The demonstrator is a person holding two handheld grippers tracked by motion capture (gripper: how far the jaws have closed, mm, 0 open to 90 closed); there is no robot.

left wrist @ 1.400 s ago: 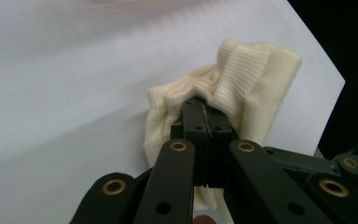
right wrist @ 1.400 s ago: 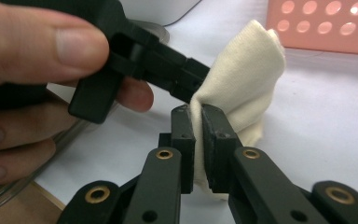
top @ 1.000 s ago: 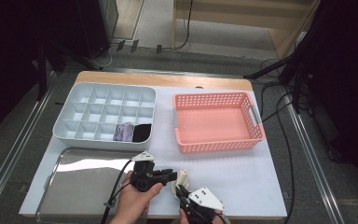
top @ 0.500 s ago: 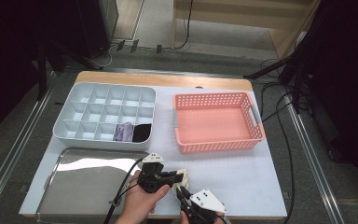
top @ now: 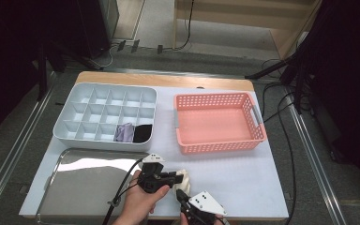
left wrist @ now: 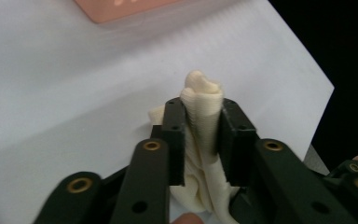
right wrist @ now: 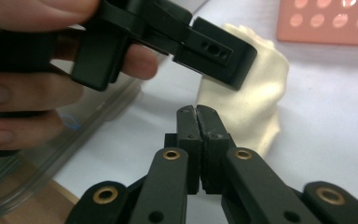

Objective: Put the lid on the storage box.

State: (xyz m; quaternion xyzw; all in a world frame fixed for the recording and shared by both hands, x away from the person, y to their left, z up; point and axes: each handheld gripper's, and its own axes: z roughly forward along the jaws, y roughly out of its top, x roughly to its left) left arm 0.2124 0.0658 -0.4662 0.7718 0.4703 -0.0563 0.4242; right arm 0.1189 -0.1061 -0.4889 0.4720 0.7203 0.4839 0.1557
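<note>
High view: a cream cloth (top: 182, 178) lies bunched on the white tabletop (top: 243, 178), near the front edge, just right of the steel tray (top: 82, 187) and in front of the pink basket (top: 218, 123). The left gripper (top: 174, 178), held in the person's left hand (top: 138, 204), lies level with its jaws on the cloth. The right gripper (top: 182, 196) sits just in front of the cloth at the bottom edge, its grey plate uppermost. A grey divided organiser (top: 105, 115) stands behind the tray; two compartments in its front row hold a purple item (top: 123, 132) and a black item (top: 143, 133).

Left gripper view: the left gripper (left wrist: 204, 122) has its jaws pressed on a ribbed fold of the cream cloth (left wrist: 203, 100), which stands up between the pads and spills out beneath them. These jaws have just been opening slightly, yet the cloth is clamped between them. A corner of the pink basket (left wrist: 116, 7) shows at the top.

Right gripper view: the right gripper (right wrist: 197, 109) has its jaws fully together, pads touching, with nothing between them; they have just been closing. The tips sit just beside the cream cloth (right wrist: 256, 100), whether touching cannot be told. The left gripper (right wrist: 214, 49) crosses above, held by fingers (right wrist: 32, 56).
</note>
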